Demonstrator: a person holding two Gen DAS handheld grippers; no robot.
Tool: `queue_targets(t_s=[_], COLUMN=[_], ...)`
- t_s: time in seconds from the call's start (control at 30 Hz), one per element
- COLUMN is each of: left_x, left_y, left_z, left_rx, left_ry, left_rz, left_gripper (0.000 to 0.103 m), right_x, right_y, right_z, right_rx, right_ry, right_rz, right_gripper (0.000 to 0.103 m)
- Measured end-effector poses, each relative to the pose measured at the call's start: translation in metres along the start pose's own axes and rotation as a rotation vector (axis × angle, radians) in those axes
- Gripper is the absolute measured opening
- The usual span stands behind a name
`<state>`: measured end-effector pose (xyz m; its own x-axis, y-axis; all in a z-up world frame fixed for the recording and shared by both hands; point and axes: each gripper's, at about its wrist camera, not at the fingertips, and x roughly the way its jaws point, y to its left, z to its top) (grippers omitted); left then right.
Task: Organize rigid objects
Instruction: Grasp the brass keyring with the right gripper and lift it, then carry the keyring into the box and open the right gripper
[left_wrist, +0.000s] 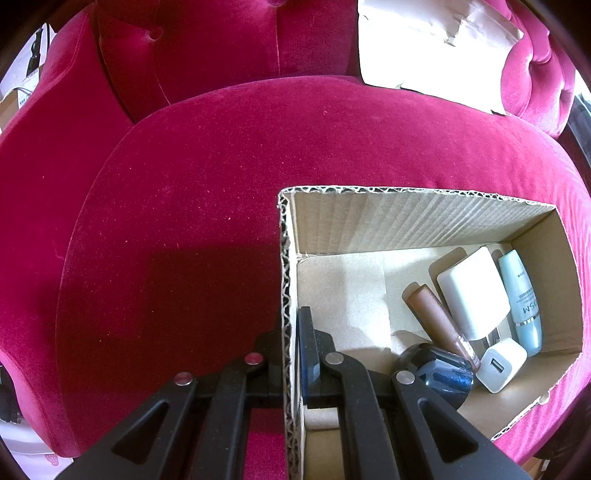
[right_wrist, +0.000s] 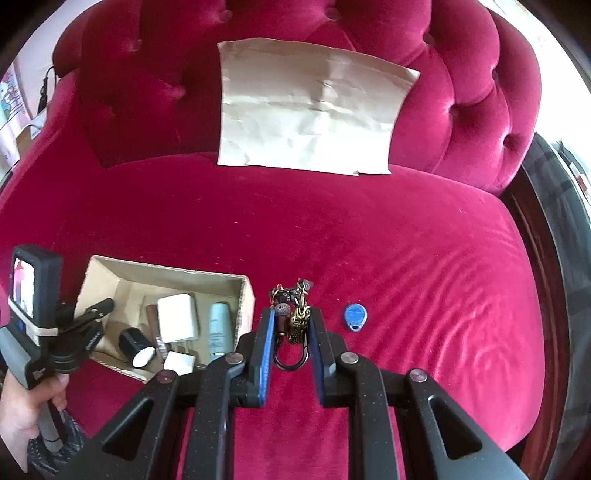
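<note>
Right gripper (right_wrist: 291, 332), nearest: jaws are pinching a keychain (right_wrist: 293, 321), a bunch of brass charms and beads on a black clip ring. The charms are showing between the blue pads; the ring is hanging just below them, over the red velvet sofa seat (right_wrist: 406, 258).

Just right of the keychain, a blue key fob (right_wrist: 355, 317) is lying flat on the seat, alone, apart from everything else.

Left gripper (left_wrist: 291, 354): jaws are pressed together on the near-left wall of the cardboard box (left_wrist: 424, 218), one finger outside, one inside. From the right wrist view, a hand (right_wrist: 26, 402) is gripping the handle of this tool at the box's left end.

The box is sitting open-topped on the seat, left of the keychain. Inside, crowded toward its right end:
- a dark blue round bottle (left_wrist: 439, 373) lying on its side, nearest
- a small white charger cube (left_wrist: 500, 363) beside it
- a brown lip gloss tube (left_wrist: 439, 321) lying at a slant
- a larger white plug adapter (left_wrist: 472, 291) with prongs pointing near
- a pale blue tube (left_wrist: 522, 299) along the right wall

Farthest back, a creased sheet of brown paper (right_wrist: 314, 110) is leaning against the tufted backrest (right_wrist: 461, 92).
</note>
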<state>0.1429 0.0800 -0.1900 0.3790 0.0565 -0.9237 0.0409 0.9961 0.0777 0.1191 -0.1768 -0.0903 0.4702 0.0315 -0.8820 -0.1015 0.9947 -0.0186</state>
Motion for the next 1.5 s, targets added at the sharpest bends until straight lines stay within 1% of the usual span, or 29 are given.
queue_targets(t_s=[0.47,0.77,0.93,1.1,1.27,1.5], left_x=[-0.001,0.0,0.0,0.0,0.0,0.0], left_y=[0.0,0.0,0.001,0.001,0.001,0.001], left_z=[0.0,0.002,0.002,0.002,0.002,0.002], left_rx=[0.0,-0.001,-0.002,-0.001,-0.001,0.001], left_ry=[0.001,0.002,0.002,0.002,0.002,0.001], left_rz=[-0.001,-0.003,-0.005,-0.004,-0.004,-0.002], left_gripper=[0.004,0.004,0.004,0.004,0.004,0.004], right_x=[0.0,0.009,0.017,0.026,0.036,0.052], right_y=[0.04,0.068,0.084,0.092,0.096,0.101], right_z=[0.009,0.009,0.006,0.004,0.002,-0.001], right_rx=[-0.066,-0.099,-0.123,-0.132,-0.123,-0.1], right_ry=[-0.002,0.01,0.013,0.024,0.031,0.053], right_rz=[0.077,0.112,0.119,0.109,0.099,0.106], right_gripper=[0.018,0.018,0.018,0.018,0.018,0.018])
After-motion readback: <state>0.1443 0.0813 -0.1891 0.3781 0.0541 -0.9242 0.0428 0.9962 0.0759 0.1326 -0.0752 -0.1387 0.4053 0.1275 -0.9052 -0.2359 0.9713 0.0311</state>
